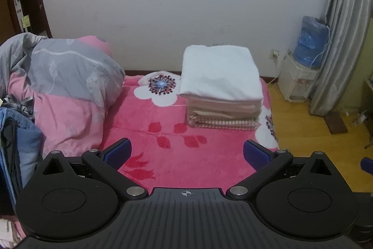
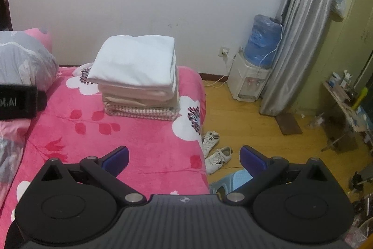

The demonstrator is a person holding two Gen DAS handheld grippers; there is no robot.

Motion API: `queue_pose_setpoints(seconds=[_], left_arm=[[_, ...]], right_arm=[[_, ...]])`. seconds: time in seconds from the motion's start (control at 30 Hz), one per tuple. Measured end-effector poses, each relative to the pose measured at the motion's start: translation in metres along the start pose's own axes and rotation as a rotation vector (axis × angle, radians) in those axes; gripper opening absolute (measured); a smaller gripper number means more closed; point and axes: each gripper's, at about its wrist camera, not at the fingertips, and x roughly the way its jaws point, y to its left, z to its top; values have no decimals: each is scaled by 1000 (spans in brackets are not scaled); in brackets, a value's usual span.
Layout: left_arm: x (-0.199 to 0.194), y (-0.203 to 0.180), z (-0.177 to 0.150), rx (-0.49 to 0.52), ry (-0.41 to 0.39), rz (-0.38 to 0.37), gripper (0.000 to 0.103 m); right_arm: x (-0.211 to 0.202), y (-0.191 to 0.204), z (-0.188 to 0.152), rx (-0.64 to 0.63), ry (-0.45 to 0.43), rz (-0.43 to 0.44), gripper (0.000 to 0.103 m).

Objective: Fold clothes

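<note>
At the far left of the left wrist view a heap of unfolded clothes (image 1: 16, 132), denim blue and dark, is cut off by the frame edge, so the number of pieces in it cannot be told; just beside it a bunched grey-and-pink quilt (image 1: 67, 86) hides the head of the bed. The left gripper (image 1: 186, 153) hangs above the pink floral blanket (image 1: 144, 123) with its two blue-padded fingers spread wide and nothing between them. Ahead of it and slightly to the right, well apart from the fingertips, the stack of folded clothes (image 1: 221, 90) sits near the wall at the far side of the bed: a white piece on top, beige layers under it whose count is hard to make out, and a checked piece at the bottom. In the right wrist view a black object with partly readable white letters (image 2: 18, 104) intrudes from the left edge. The same stack (image 2: 139, 79) lies ahead and to the left of the right gripper (image 2: 184, 158), which is likewise spread wide and empty, one finger over the blanket's edge (image 2: 149, 141) and the other over the wooden floor (image 2: 256, 127). Two white sneakers (image 2: 215, 151) lie on the floor beside the bed. Further right one water dispenser (image 2: 251, 76) stands by a grey curtain (image 2: 296, 34), and a cluttered shelf (image 2: 345, 95) holds small items too blurred to name.
</note>
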Motion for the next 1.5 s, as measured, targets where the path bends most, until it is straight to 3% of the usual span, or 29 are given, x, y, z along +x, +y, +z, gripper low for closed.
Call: queue_pose_setpoints(seconds=[0.6, 1.0, 1.3, 1.5], left_arm=[[3, 3, -11, 40, 51, 24, 103], [20, 11, -29, 21, 35, 0, 103], [98, 37, -39, 92, 43, -66, 103], [163, 57, -11, 28, 7, -156, 103]], right_arm=[[-5, 8, -5, 26, -6, 15, 103], [13, -8, -25, 80, -65, 150, 103], [62, -20, -35, 77, -139, 248, 103], [131, -34, 8, 177, -145, 352, 103]])
